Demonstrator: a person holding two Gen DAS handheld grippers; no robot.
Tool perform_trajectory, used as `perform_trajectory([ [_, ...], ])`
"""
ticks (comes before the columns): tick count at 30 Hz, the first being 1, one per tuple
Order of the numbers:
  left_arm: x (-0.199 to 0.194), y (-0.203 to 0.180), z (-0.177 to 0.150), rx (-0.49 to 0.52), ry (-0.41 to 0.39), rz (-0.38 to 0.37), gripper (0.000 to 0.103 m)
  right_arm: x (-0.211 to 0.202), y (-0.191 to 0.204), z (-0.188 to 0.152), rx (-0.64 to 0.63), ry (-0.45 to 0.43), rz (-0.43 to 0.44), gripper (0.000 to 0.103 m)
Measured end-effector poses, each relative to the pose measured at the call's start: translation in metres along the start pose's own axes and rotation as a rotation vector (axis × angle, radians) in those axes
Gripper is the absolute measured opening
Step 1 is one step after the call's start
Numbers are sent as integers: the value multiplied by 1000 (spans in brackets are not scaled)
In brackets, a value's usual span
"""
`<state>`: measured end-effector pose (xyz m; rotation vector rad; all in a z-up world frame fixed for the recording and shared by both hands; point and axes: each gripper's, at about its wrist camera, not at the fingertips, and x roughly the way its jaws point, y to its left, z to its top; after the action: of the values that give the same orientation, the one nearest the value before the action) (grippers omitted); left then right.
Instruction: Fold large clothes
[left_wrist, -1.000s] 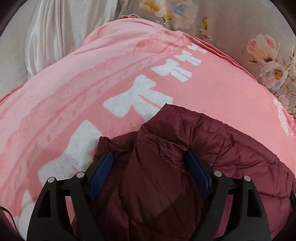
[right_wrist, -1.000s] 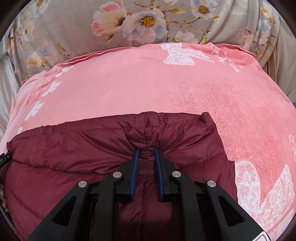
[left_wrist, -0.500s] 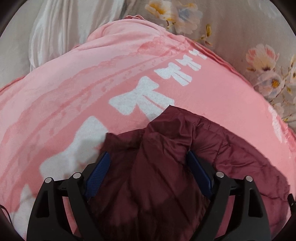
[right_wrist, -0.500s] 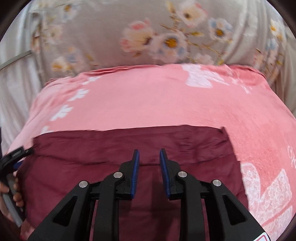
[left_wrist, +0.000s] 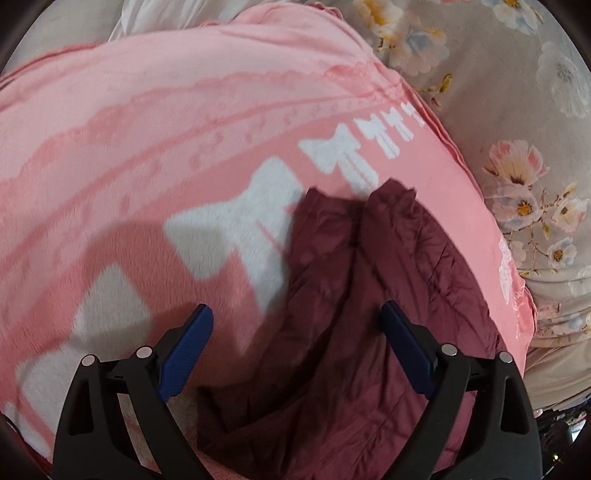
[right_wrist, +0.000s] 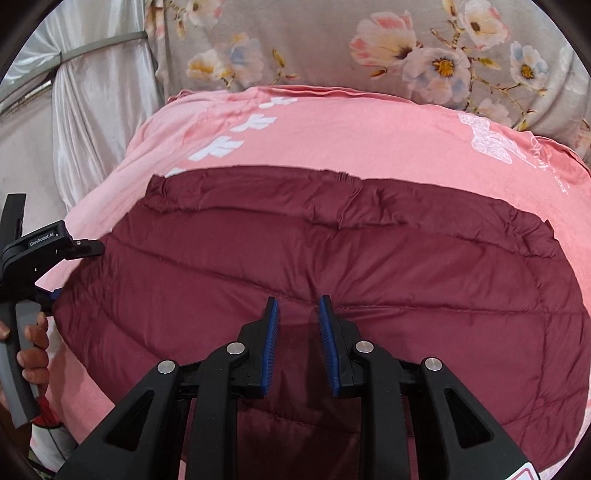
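A dark red quilted jacket (right_wrist: 332, 258) lies spread flat on a pink blanket (right_wrist: 369, 136). In the left wrist view the jacket (left_wrist: 369, 295) shows as a bunched edge running away from me. My left gripper (left_wrist: 295, 321) is open and wide, held above the jacket's left edge with nothing between the pads. It also shows from the side in the right wrist view (right_wrist: 74, 247), at the jacket's left edge. My right gripper (right_wrist: 295, 306) is open with a narrow gap, above the middle of the jacket, holding nothing.
The pink blanket (left_wrist: 147, 147) with white bow prints covers a bed. A grey floral sheet (right_wrist: 406, 48) lies beyond it. A white curtain (right_wrist: 96, 96) hangs at the far left. The person's hand (right_wrist: 29, 347) holds the left gripper's handle.
Both grippers have let go of the jacket and pulled back. The jacket has dropped flat onto the blanket. The right jaws have widened from pinched to a narrow gap.
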<state>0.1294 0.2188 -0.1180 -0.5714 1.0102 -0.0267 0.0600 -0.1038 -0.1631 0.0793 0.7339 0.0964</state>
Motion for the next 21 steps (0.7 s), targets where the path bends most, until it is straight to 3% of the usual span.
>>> perform_trajectory([
  [4, 3, -9, -9, 71, -10, 22, 93, 8, 3, -7, -21, 7, -15, 24],
  [8, 7, -17, -12, 89, 11, -11, 91, 12, 6, -10, -49, 0, -23, 24],
  [9, 7, -18, -13, 92, 19, -27, 87, 11, 4, -9, -44, 1, -15, 23],
  [11, 9, -24, -15, 98, 56, -74, 66, 9, 2, -7, -29, 1, 1, 23],
  [17, -5, -42, -18, 127, 63, -111, 21, -14, -12, -9, 52, -5, 83, 23],
  [21, -31, -63, -19, 174, 14, -135, 14, -45, -16, -23, 46, -16, 101, 23],
])
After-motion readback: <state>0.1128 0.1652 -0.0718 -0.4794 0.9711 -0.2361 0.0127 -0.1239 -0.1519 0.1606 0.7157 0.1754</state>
